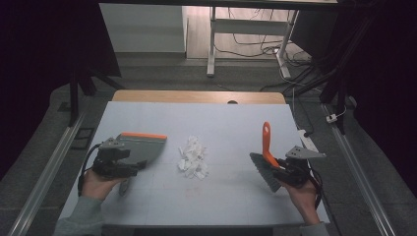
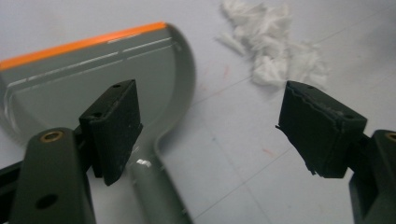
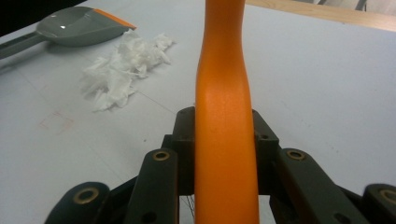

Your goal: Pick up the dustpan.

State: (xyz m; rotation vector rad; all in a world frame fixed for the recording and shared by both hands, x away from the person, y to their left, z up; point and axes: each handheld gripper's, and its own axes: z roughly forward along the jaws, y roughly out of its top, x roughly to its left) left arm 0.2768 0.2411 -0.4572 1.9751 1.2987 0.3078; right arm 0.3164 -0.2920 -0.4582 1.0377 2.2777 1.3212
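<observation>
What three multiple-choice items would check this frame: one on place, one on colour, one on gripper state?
1. Where does the pile of white scraps lie?
A. Between the dustpan and the brush
B. Inside the dustpan
C. On the floor beyond the table

2. What colour is the brush handle?
A. Grey
B. Orange
C. White

3. How do the two grippers stand?
A. Both open
B. Left gripper shut on the dustpan, right gripper open
C. Left open over the dustpan handle, right shut on the brush

Answers:
1. A: the high view shows the scraps mid-table with the dustpan to their left and the brush to their right.
2. B: the handle is orange in the right gripper view.
3. C: the left jaws stand wide apart; the right jaws press both sides of the handle.
</observation>
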